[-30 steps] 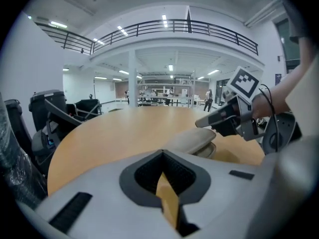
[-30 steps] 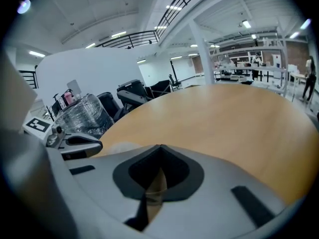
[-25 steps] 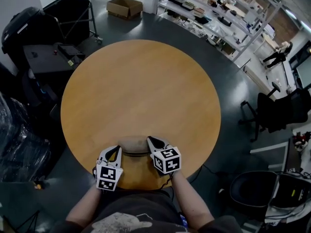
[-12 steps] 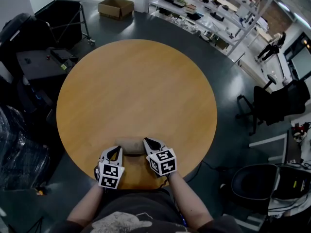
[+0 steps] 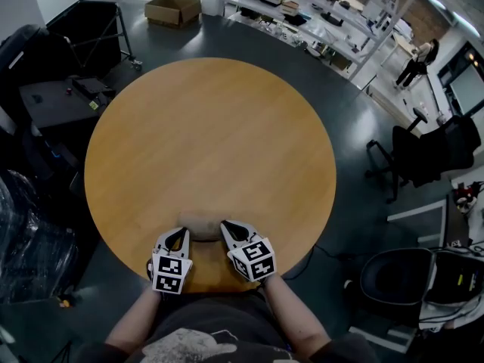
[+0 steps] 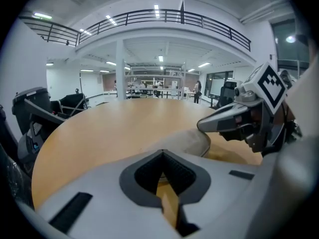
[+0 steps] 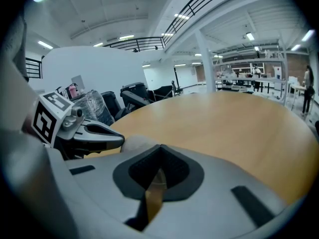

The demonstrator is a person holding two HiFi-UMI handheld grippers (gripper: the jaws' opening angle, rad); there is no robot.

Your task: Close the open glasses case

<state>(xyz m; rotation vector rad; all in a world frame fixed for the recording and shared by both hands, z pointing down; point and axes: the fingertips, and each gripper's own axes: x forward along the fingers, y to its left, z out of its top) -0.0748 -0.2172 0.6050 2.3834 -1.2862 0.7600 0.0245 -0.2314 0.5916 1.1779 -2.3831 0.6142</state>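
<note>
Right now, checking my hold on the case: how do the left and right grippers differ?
The left gripper points nearly straight ahead, at the left end of the glasses case; the right gripper angles inward, at its right end. Both have jaws together, empty.

No words or nos. can be read anywhere. The left cube (image 5: 170,273) at the back of the left gripper (image 5: 178,234) and the right cube (image 5: 255,259) on the right gripper (image 5: 229,227) show only black & white square marks, no letters. The cardboard box (image 5: 172,10) far ahead of both is too small to read.
</note>
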